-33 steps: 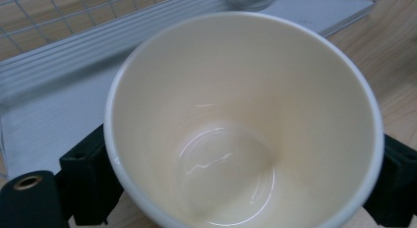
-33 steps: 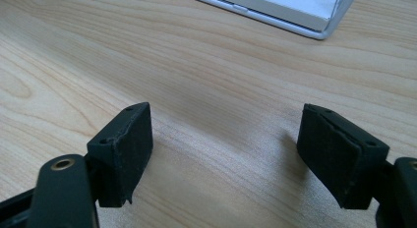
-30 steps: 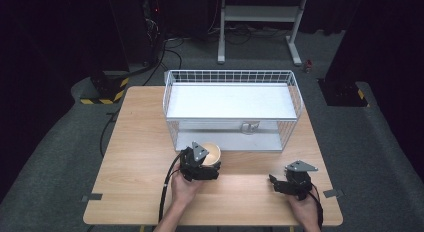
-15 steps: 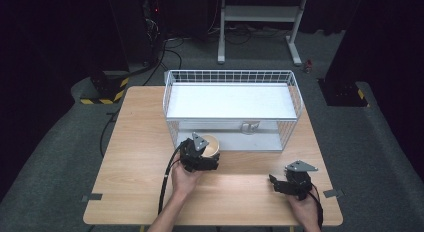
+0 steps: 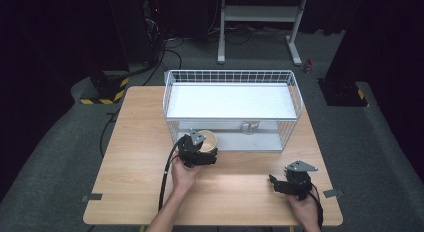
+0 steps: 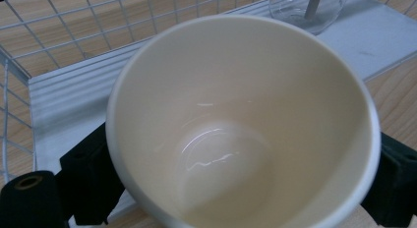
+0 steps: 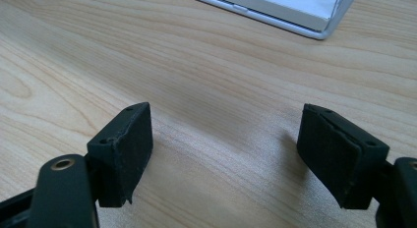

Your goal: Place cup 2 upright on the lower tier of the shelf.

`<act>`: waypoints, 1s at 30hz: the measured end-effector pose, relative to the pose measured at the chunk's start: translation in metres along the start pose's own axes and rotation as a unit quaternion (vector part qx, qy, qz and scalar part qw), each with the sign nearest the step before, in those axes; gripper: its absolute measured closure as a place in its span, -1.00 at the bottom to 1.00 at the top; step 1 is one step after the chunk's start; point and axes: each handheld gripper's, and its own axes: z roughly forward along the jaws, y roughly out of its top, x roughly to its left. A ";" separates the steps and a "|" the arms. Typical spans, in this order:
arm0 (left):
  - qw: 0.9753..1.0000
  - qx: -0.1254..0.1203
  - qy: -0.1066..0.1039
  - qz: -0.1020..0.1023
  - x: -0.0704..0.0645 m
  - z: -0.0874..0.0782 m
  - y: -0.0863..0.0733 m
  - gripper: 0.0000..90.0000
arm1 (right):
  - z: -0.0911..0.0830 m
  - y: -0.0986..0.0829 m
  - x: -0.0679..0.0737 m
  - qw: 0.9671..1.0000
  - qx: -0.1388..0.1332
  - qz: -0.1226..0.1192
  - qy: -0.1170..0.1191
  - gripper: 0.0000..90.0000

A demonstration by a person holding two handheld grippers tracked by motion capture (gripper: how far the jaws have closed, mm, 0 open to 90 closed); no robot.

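A cream cup (image 6: 241,125) is clamped between the jaws of my left gripper (image 5: 199,151), its empty inside facing the camera. In the high view the cup (image 5: 208,140) hangs at the front opening of the white wire rack (image 5: 232,80), over the edge of the rack's lower shelf (image 5: 250,141). A clear glass (image 6: 307,7) stands farther back on that shelf. My right gripper (image 5: 281,184) rests low over the table's near right part, open, with bare wood between its pads (image 7: 125,149).
The wooden table (image 5: 135,157) has tape marks at its front corners. The rack has an upper white shelf (image 5: 230,99) and wire sides. Around the table lie dark floor, cables and a metal stand (image 5: 260,14) behind.
My left gripper has carried the cup forward, away from the person, up to the rack's front opening. The right gripper has stayed in place.
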 end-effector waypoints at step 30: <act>0.999 -0.028 0.018 -0.002 0.007 0.024 0.008 -0.80 | 0.000 0.000 0.000 1.000 0.000 0.001 -0.001 -0.51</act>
